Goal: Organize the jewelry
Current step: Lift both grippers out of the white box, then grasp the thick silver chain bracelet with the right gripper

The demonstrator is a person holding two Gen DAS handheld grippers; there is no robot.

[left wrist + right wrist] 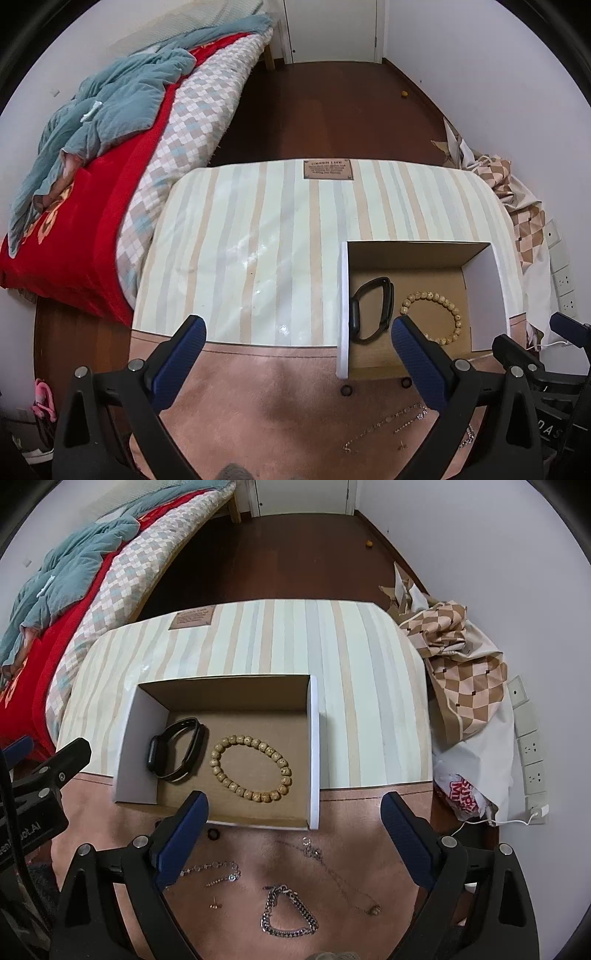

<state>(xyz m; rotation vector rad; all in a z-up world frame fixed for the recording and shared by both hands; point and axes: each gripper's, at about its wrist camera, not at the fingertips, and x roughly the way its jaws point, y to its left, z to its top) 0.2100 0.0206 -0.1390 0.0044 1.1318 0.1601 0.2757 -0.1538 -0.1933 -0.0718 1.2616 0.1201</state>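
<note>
Both tongs, left gripper [297,332] and right gripper [293,808], are hanging wide and empty over a striped table [258,642] beside a bed [110,184], bracelets lying in a box [314,746].

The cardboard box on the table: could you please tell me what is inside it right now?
Inside the cardboard box lie a black smart band and a beaded bracelet, side by side on its floor. The near strip of floor is hidden behind the front wall and the right gripper's finger.
</note>
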